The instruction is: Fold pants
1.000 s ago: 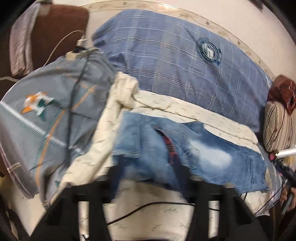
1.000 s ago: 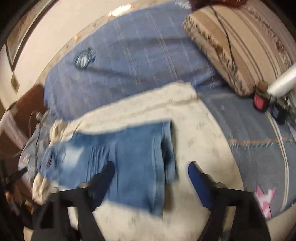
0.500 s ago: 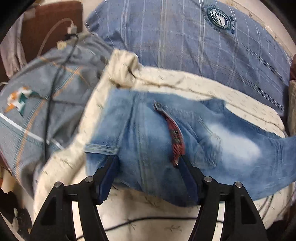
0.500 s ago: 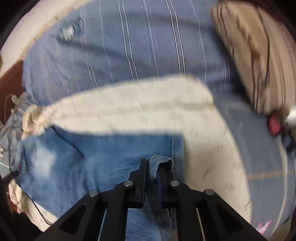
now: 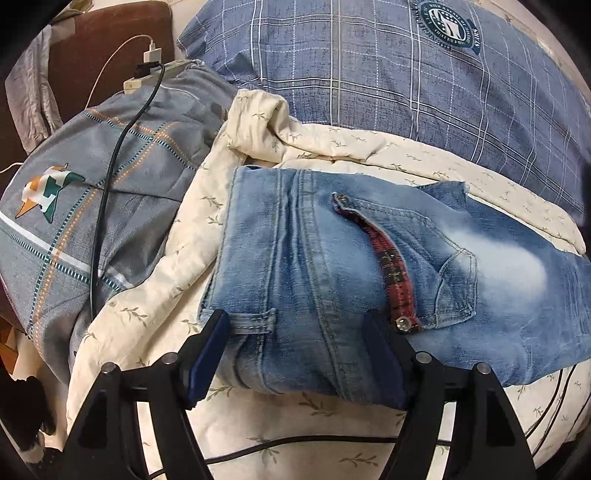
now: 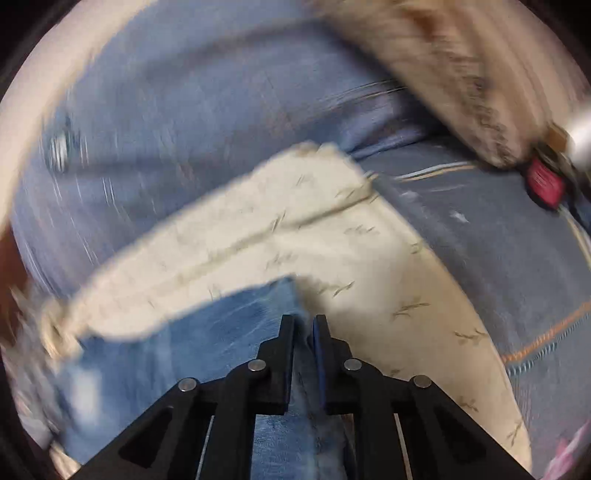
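Pants: light-washed blue denim, laid flat on a cream sheet printed with small leaf sprigs. The waistband end is seen directly ahead of the left gripper; a red tartan lining strip is exposed along the open fly, with a metal button at its near end. No lettering on the button can be read.

Left gripper: spread wide, fingers set to either side of the waistband corner, the left finger just beside a belt loop. Nothing is clamped.

Right gripper: closed tight on a fold of the pants at the hem end, denim pinched between the pads. This view is heavily blurred.

Blue plaid bedding: placed beyond the pants, bearing a round dark-green crest; its ring of lettering is too small to be read.

Grey quilt: to the left of the left gripper, marked with an orange, green and white star emblem. A black cable is draped over it, leading to a white power strip with a white charger plugged in.

Striped pillow: ahead and right of the right gripper, blurred.
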Demonstrator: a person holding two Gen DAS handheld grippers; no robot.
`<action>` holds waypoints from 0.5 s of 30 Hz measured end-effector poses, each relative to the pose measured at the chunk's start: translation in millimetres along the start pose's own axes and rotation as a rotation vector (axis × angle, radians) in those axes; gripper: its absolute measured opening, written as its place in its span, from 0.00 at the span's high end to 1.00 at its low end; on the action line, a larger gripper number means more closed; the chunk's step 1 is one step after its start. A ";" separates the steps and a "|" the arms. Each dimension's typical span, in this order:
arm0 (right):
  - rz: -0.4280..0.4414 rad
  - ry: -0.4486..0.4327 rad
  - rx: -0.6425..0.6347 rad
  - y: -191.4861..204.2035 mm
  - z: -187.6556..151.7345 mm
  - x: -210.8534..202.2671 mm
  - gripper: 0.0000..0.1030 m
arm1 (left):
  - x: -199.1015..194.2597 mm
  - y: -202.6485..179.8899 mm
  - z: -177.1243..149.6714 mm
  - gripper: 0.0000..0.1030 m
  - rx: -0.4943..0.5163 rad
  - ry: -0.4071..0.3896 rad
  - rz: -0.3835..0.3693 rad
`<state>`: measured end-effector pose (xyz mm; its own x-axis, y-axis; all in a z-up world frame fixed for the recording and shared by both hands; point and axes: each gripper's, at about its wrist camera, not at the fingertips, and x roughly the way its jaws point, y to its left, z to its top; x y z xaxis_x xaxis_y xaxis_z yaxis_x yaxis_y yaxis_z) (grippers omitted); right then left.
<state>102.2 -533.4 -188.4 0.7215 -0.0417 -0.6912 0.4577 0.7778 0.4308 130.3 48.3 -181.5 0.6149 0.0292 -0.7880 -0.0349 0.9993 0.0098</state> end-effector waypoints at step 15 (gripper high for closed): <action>0.030 0.169 -0.333 89.9 -87.0 -20.3 0.87 | -33.6 -29.1 -7.1 0.27 0.036 -0.008 -0.041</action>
<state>83.5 -408.1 -186.1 0.6235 0.0671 -0.7790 0.2229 0.9397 0.2594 105.1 18.0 -159.7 0.6212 -0.0118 -0.7836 0.0187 0.9998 -0.0003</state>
